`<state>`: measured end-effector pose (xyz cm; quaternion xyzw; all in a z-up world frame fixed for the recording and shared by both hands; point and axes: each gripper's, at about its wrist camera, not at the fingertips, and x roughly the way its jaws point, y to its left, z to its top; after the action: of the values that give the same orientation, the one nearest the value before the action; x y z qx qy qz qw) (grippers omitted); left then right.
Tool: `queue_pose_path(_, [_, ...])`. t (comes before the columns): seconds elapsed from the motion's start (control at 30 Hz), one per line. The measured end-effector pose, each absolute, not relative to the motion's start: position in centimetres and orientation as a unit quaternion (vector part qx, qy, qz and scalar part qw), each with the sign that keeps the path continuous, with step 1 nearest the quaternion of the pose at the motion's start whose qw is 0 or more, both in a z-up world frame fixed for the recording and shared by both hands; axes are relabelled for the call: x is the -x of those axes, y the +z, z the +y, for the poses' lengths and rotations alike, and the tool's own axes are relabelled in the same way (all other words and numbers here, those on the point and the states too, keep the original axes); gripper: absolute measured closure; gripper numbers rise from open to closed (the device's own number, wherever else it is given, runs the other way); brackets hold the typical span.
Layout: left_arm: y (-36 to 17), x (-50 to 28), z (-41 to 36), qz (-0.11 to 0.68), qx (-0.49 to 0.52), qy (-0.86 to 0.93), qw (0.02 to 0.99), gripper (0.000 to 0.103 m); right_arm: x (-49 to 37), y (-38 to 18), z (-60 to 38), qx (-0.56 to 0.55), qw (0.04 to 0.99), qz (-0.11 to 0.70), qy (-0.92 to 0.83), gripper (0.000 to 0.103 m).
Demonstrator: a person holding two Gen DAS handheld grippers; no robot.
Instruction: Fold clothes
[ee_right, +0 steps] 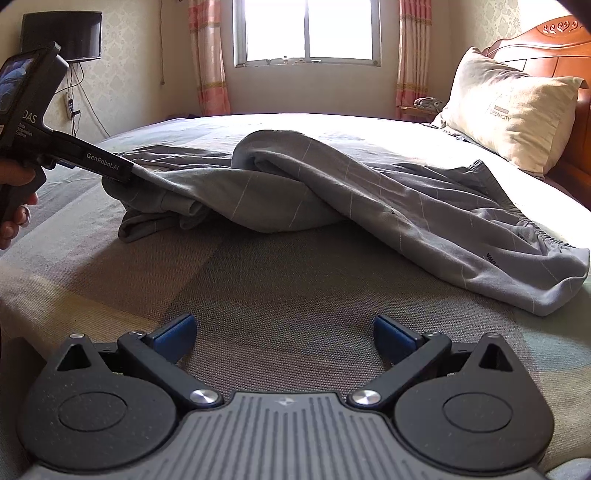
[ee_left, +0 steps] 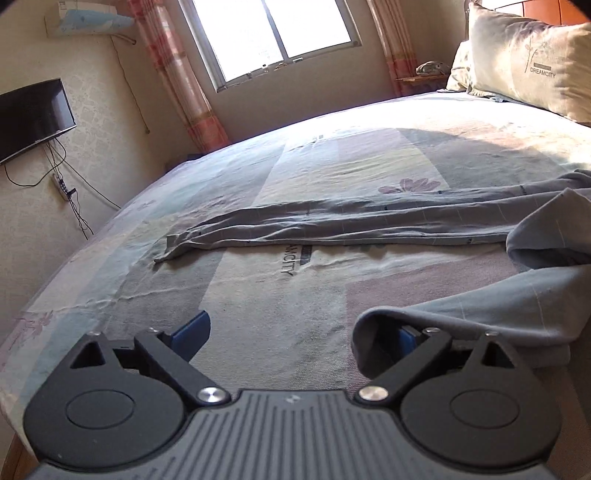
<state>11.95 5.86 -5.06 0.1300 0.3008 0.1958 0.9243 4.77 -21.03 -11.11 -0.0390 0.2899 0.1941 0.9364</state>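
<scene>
Grey trousers with thin pale lines lie crumpled across the bed, their elastic waistband toward the right. In the left wrist view one leg stretches flat to the left. A fold of the other leg drapes over the right finger of my left gripper, which is open, its blue left pad bare. From the right wrist view, a hand holds the left gripper with its tip at the trouser's left end. My right gripper is open over bare sheet, short of the trousers.
Pillows lean on a wooden headboard at the right. A window with curtains is at the far wall. A wall TV and cables hang past the bed's left edge.
</scene>
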Motion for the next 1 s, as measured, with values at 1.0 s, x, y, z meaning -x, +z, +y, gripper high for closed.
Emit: queue_pose_path(1.0, [0.7, -1.6, 16.0, 0.215, -0.233, 0.253, 0.914, 0.006, -5.8, -9.4, -23.1, -0.050, 0.919, 0.355, 0.163, 0.000])
